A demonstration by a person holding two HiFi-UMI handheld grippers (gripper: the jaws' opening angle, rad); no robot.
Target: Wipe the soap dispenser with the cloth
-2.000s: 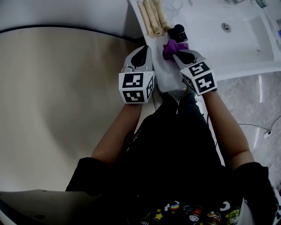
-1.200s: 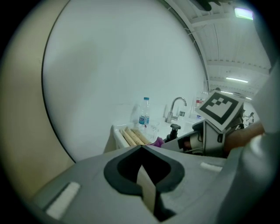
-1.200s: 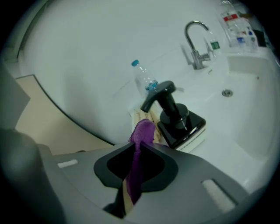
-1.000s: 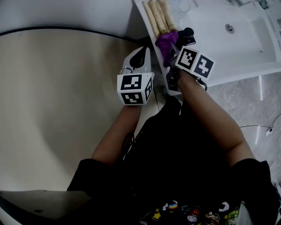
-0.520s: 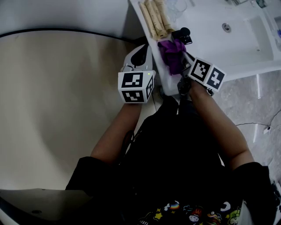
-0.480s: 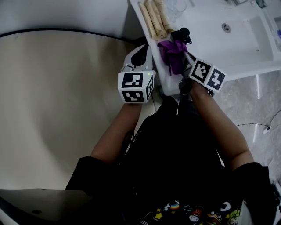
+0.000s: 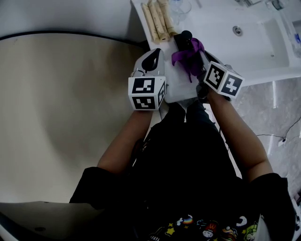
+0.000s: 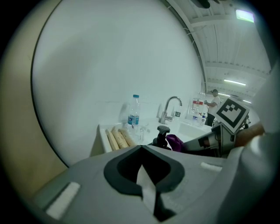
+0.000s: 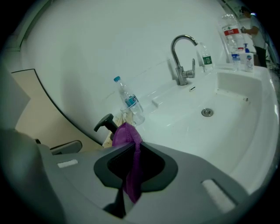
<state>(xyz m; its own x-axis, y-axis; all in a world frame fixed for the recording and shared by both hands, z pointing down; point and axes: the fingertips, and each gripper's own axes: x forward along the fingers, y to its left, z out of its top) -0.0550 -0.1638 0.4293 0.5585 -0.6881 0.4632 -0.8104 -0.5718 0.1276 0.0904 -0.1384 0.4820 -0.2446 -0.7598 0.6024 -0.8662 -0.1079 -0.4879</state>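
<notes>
Starting nearest, the left gripper is held closed and empty. The purple cloth, pinched in the right gripper, has been drawn rightwards around the soap dispenser on the counter; wiping is judged under way.

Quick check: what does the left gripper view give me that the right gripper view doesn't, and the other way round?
Left gripper view only: the right tool seen from outside, with its marker cube. Right gripper view only: the sink drain, and the purple cloth pinched between that tool's jaws. Both: the faucet, the water bottle, the soap dispenser's black pump and the cloth beside it.
</notes>
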